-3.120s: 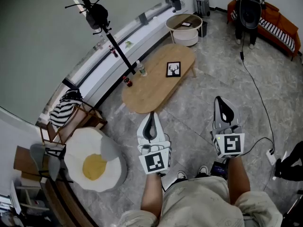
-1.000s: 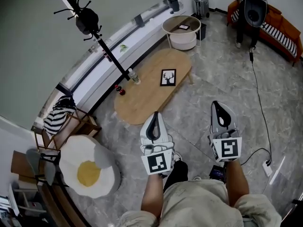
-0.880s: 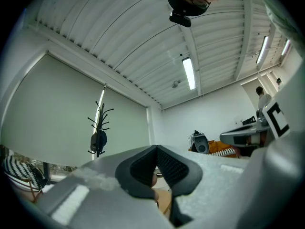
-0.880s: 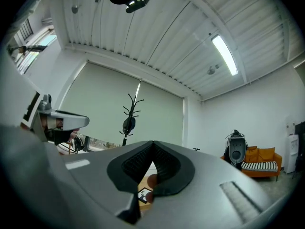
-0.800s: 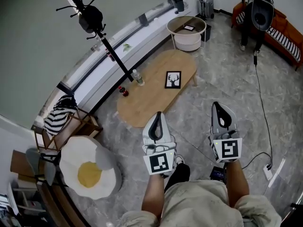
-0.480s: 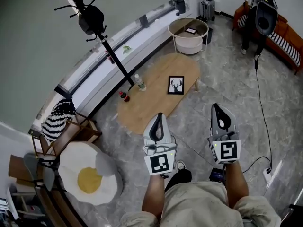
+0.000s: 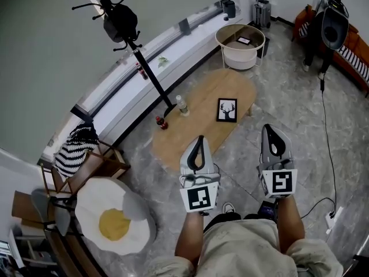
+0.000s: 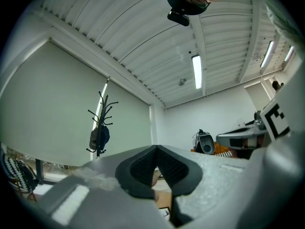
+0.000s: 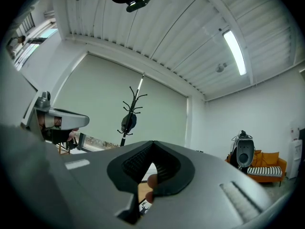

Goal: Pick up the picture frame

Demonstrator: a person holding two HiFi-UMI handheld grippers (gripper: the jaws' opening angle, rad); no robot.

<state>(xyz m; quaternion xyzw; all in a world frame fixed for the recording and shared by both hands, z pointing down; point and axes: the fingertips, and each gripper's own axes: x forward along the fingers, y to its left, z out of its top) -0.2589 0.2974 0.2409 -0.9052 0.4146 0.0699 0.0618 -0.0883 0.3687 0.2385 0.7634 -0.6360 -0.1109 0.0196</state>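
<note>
Approach step: your left gripper (image 7: 199, 145) and right gripper (image 7: 271, 135) are both clenched, empty. The picture frame (image 7: 227, 109) lies on the oval table (image 7: 193, 126), upper centre. Next, reach it and open 1 gripper.

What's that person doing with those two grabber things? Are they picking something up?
A person holds a grabber in each hand, the left gripper and the right gripper. Both are shut and empty, pointing toward a low wooden table. A picture frame with a deer on it lies flat on that table, near two small bottles. Nothing is grabbed yet; the frame sits untouched, ahead of the grippers.
</note>
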